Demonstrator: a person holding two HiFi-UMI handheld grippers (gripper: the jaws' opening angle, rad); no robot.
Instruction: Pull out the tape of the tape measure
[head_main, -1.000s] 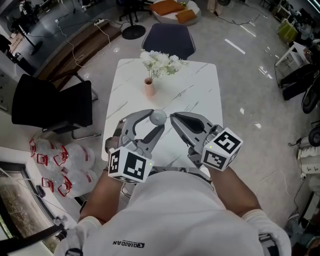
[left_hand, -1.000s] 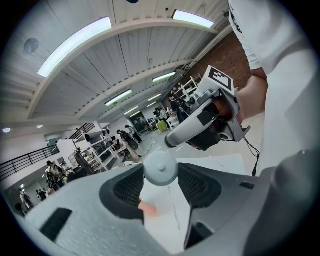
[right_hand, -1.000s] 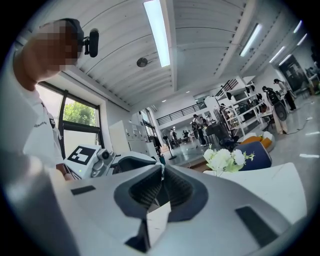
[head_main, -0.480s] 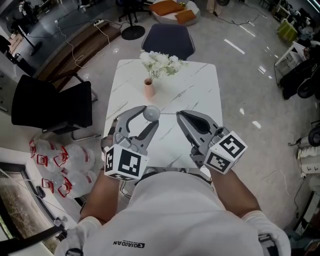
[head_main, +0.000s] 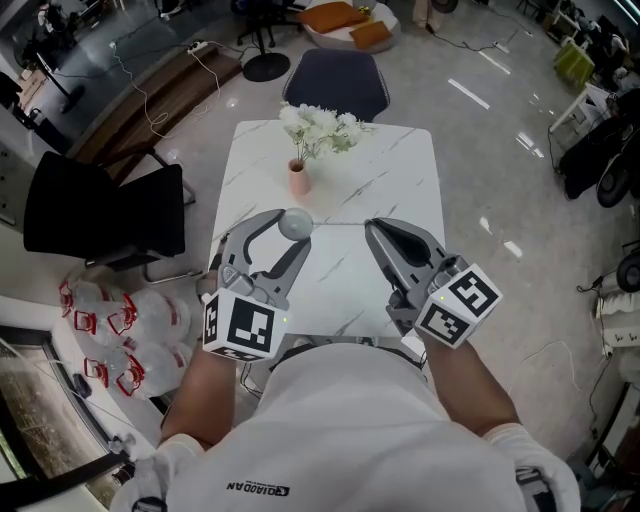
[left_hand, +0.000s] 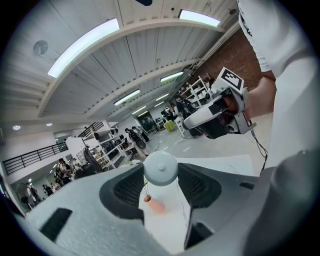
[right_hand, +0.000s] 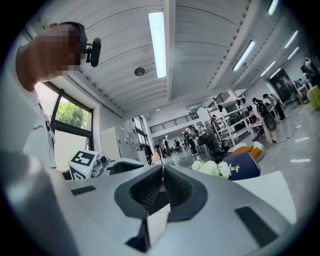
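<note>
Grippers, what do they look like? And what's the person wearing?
The left gripper and right gripper are both grey, with long curved jaws and dark ribbed pads. Each carries a white cube with black square markers. The person wears a white shirt.

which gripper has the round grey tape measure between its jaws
The left gripper: its jaws are spread wide around the tape measure, while the right gripper is pinched nearly shut on the thin tape.

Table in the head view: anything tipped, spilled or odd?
Nothing stands out. The vase stands upright on the table, flowers intact, nothing spilled. The tape measure is held in the left gripper, its tape pinched by the right gripper.
</note>
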